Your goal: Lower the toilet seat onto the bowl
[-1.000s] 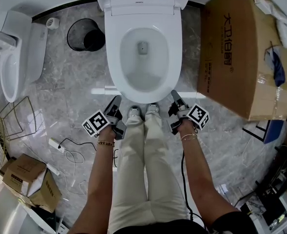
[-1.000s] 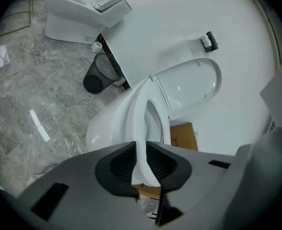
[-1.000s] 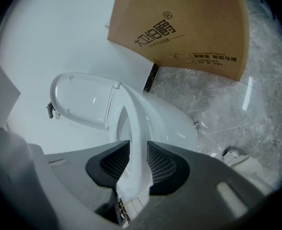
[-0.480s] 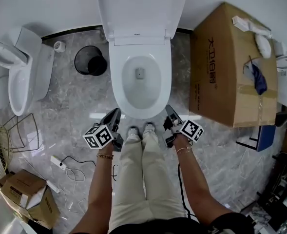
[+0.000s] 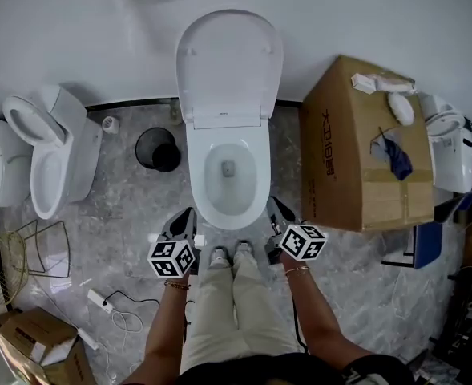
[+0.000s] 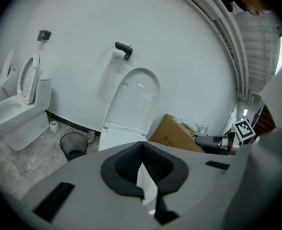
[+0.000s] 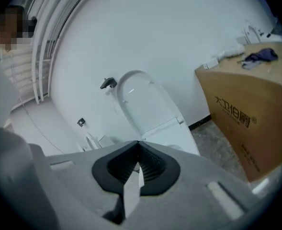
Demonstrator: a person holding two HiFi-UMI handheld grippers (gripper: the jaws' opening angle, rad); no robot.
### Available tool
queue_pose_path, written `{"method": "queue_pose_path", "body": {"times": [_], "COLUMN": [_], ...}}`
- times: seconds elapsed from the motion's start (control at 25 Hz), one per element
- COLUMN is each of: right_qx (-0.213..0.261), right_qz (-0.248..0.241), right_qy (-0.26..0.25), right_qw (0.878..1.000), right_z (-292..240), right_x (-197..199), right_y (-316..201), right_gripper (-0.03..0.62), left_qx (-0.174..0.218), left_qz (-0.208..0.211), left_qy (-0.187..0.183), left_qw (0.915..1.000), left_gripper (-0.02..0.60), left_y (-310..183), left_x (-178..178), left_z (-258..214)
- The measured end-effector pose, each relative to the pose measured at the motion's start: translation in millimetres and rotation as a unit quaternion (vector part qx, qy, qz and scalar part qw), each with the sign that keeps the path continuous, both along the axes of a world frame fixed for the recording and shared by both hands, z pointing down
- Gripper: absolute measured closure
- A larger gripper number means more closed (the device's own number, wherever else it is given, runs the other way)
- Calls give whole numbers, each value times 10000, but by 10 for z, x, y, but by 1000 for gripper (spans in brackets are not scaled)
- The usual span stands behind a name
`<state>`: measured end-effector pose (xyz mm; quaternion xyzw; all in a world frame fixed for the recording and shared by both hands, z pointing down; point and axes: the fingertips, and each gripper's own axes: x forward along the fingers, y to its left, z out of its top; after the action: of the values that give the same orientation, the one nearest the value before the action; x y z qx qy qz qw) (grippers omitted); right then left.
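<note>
The white toilet's seat and lid [image 5: 229,62] stand raised against the wall, above the uncovered bowl [image 5: 229,176]. In the head view my left gripper [image 5: 188,215] hangs at the bowl's front left and my right gripper [image 5: 274,206] at its front right, both clear of the rim. Each is shut with nothing between its jaws. The left gripper view shows the shut left gripper [image 6: 141,144] pointing at the raised lid [image 6: 133,99], with the right gripper [image 6: 212,140] off to the side. In the right gripper view the shut right gripper [image 7: 138,144] faces the lid [image 7: 143,99] too.
A large cardboard box [image 5: 364,151] stands right of the toilet, with a black waste bin [image 5: 157,148] to its left. Another toilet [image 5: 51,151] sits further left. A wire rack [image 5: 27,247], a power strip with cable [image 5: 99,299] and a small box [image 5: 35,347] lie on the floor.
Both grippers have risen and rolled, their marker cubes now facing up. The head view has pulled up and back, so the whole raised lid and the wall above it now show.
</note>
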<state>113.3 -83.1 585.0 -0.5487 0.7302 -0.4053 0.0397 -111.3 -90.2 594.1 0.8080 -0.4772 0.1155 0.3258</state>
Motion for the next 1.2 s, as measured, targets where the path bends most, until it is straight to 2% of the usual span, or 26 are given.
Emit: {"method": "queue_pose_path", "body": {"times": [0.2, 0.4, 0.48, 0.64, 0.8, 1.2], "right_qx": [437, 728, 860, 1100, 1277, 1689], "right_qz": [-97, -82, -38, 49, 16, 165], "right_qy": [710, 974, 1117, 1458, 1461, 1739], "right_qw": [9965, 9926, 9900, 9832, 9810, 9700], "right_z": [-437, -815, -965, -1249, -1486, -1967], "right_x": [45, 65, 86, 132, 89, 83], "right_y": [29, 118, 144, 230, 283, 461], "right_gripper": [589, 589, 589, 589, 589, 589], "left_qx": [200, 475, 650, 809, 1035, 1354], "left_qz": [83, 315, 346, 319, 397, 75], "left_qy": [-191, -830, -963, -899, -1041, -1023], "left_qw": [9996, 9949, 9926, 9921, 9884, 9855], "left_gripper": [580, 580, 580, 580, 580, 580], "left_y": [39, 187, 224, 269, 293, 351], "left_x": [7, -12, -10, 3, -31, -269], "left_z": [-332, -653, -807, -1061, -1302, -1771]}}
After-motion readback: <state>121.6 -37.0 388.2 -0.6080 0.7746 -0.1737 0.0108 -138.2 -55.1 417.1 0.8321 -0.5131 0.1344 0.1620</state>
